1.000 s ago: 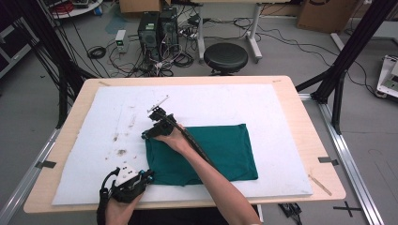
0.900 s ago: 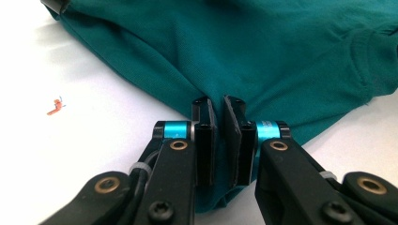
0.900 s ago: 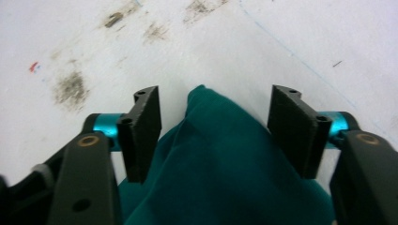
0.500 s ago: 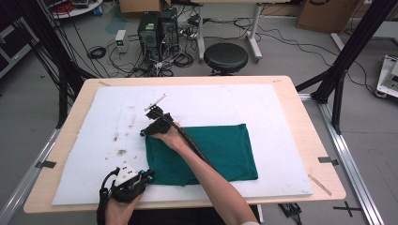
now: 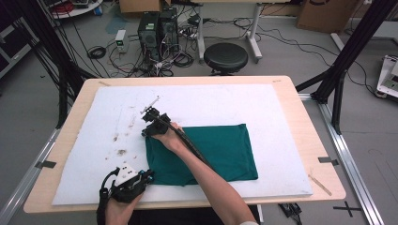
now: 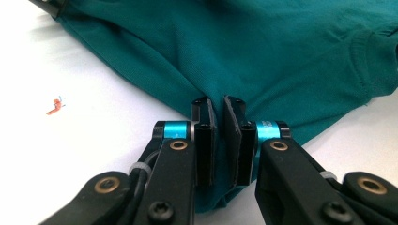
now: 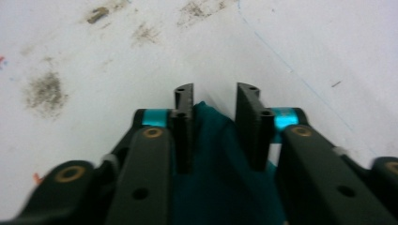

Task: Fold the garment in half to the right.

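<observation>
On the left, near the front edge of the table (image 5: 300, 93), the left gripper (image 6: 218, 105) is clenched on the near corner of the green shirt (image 5: 220, 150). Its jaws pinch the cloth tight, and the hand sits low and quiet by the edge of the white mat (image 5: 211, 101). The shirt lies flat on the mat, near the middle, already folded into a neat block. A little further along, the right gripper (image 5: 151, 123) is at the far left corner of the shirt. The right arm stretches across the cloth to get there, with the gripper pointing away and down at the mat. Its jaws have just been closing, and the cloth corner sits between them, close against one jaw. There is a small gap on the other side, so I think the grab is not quite done. Some dirty marks (image 7: 44, 91) are on the mat beyond it. So two corners are nearly in hand. What is left, I guess, is to finish the grab, then lift and fold the shirt over to the right.
</observation>
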